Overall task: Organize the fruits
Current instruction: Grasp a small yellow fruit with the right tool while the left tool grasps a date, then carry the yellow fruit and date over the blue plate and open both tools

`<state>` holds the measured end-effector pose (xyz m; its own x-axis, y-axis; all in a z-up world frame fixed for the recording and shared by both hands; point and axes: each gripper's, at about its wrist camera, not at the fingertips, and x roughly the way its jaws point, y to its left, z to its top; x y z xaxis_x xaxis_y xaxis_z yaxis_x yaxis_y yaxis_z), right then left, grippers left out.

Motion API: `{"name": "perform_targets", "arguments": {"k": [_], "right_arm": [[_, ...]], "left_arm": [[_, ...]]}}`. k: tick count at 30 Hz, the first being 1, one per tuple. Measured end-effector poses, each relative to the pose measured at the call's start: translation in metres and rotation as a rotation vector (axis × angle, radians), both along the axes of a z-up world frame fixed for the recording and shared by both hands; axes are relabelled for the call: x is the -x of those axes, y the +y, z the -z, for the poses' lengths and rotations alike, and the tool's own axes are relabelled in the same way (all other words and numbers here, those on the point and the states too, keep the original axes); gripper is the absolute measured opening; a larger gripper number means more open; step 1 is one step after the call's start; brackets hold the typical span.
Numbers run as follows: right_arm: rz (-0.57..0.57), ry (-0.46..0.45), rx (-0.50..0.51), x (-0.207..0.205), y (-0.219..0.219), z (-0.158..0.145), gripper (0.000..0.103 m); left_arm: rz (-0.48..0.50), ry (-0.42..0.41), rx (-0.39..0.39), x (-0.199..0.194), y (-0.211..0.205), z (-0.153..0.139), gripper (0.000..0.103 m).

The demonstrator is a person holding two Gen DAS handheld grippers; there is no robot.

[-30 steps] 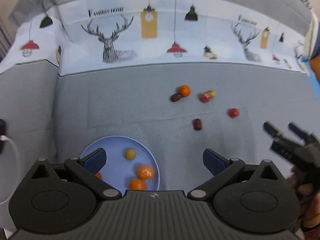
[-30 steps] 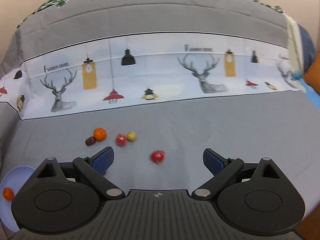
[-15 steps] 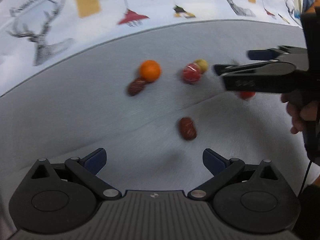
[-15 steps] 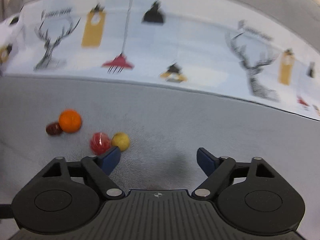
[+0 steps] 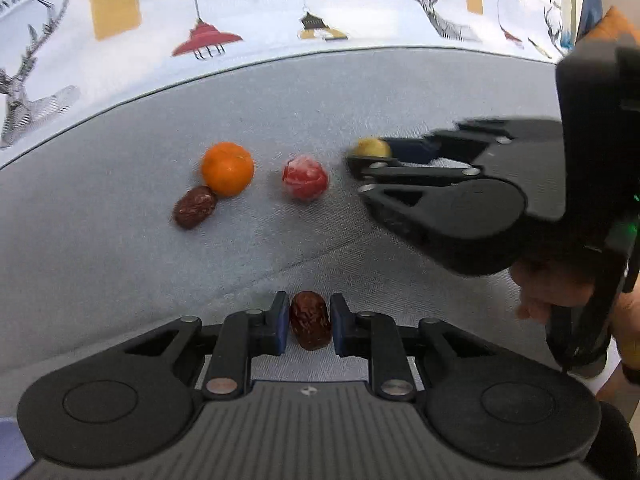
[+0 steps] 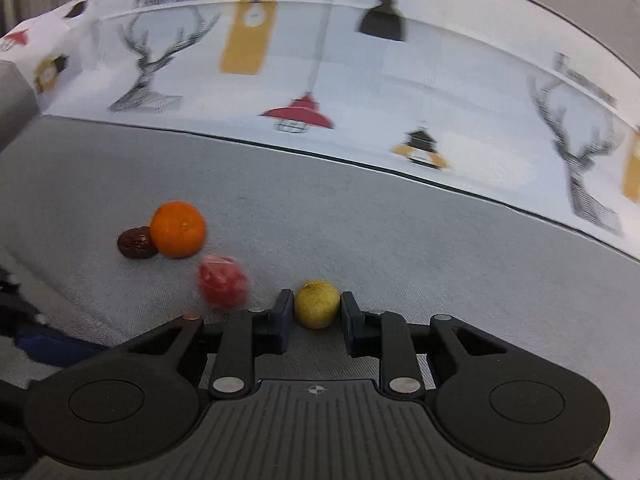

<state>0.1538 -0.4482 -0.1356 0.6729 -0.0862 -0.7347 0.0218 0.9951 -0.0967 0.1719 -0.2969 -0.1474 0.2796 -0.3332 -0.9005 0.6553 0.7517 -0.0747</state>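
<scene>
My left gripper (image 5: 309, 326) is shut on a brown date (image 5: 309, 320) low over the grey cloth. My right gripper (image 6: 316, 310) is shut on a small yellow fruit (image 6: 317, 303); in the left wrist view the right gripper (image 5: 360, 164) reaches in from the right with the yellow fruit (image 5: 373, 147) at its tips. On the cloth lie an orange (image 5: 227, 168), a second date (image 5: 194, 211) touching it, and a red fruit (image 5: 305, 177). In the right wrist view the orange (image 6: 178, 229), the second date (image 6: 136, 242) and the blurred red fruit (image 6: 222, 282) sit to the left.
A white printed cloth with deer and lamps (image 5: 248, 12) runs along the back of the grey surface (image 5: 120, 272). A sliver of the blue plate (image 5: 10, 446) shows at the bottom left. The person's hand (image 5: 556, 292) holds the right gripper.
Both grippers went from open to shut: the left closed on the near date, the right moved left and closed on the yellow fruit. The red fruit has shifted slightly apart from the yellow one.
</scene>
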Motion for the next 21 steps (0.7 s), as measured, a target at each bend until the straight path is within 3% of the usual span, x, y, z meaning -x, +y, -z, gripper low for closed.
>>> {"name": "perform_targets", "arguments": {"k": [4,8,13,21], "right_arm": [[0.190,-0.067,-0.043,0.036,-0.012,-0.027,0.026],[0.276,-0.158,-0.103,0.094,-0.007,-0.071,0.026],[0.230,-0.180,-0.186,0.164,0.031,-0.109,0.026],[0.079,-0.134,-0.282,0.234,0.133,-0.132,0.026]], "left_arm": [[-0.034,-0.031,0.022,0.015,0.023,-0.025,0.023],[-0.073,-0.054,0.018,0.037,0.053,-0.061,0.023],[-0.109,-0.104,-0.007,0.089,0.111,-0.110,0.023],[-0.232,-0.122,-0.021,0.165,0.207,-0.154,0.023]]}}
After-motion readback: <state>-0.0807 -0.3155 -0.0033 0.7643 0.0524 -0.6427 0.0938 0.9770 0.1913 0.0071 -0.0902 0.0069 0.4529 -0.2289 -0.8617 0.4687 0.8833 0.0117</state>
